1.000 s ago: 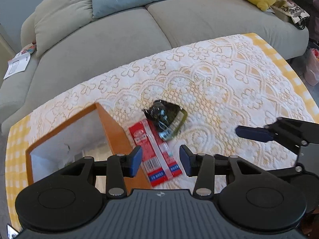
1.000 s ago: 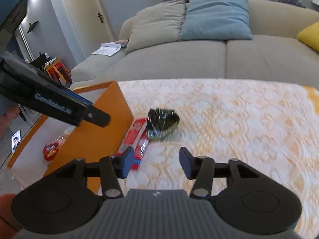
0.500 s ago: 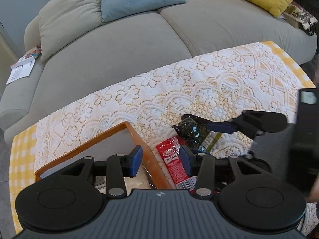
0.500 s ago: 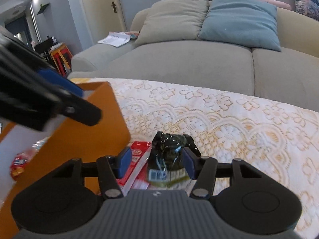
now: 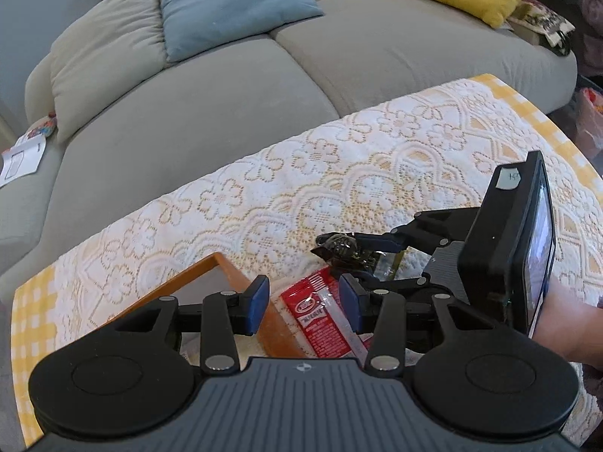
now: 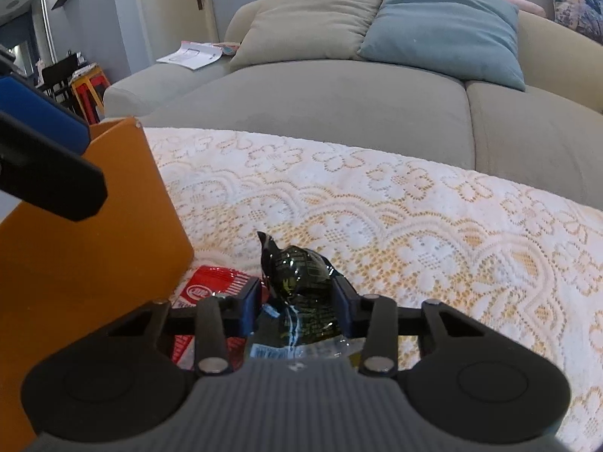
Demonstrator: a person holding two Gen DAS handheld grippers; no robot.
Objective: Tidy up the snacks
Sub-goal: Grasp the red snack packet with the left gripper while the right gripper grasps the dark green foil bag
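A dark green snack packet [image 6: 297, 282] lies on the lace tablecloth beside a red snack packet [image 6: 211, 286]. My right gripper [image 6: 297, 299] straddles the dark packet; its jaws are closing and both pads press its sides, so its tip stands up. In the left wrist view the right gripper [image 5: 350, 260] comes in from the right onto the same dark packet [image 5: 339, 250]. My left gripper [image 5: 303, 305] hangs open with nothing held, above the corner of the orange box [image 5: 196, 275] and the red packet [image 5: 324, 320]. One left finger [image 6: 56, 180] shows over the box wall [image 6: 94, 263].
A grey sofa [image 5: 233, 86] with beige, blue and yellow cushions runs along the table's far side. Papers [image 6: 190, 54] lie on its arm. The lace cloth [image 6: 414, 207] stretches right of the packets. A person's hand [image 5: 565, 327] holds the right gripper, which carries a phone [image 5: 535, 245].
The right gripper came forward and down onto the dark packet and narrowed its jaws around it. The left gripper drifted slightly, still open over the box corner.
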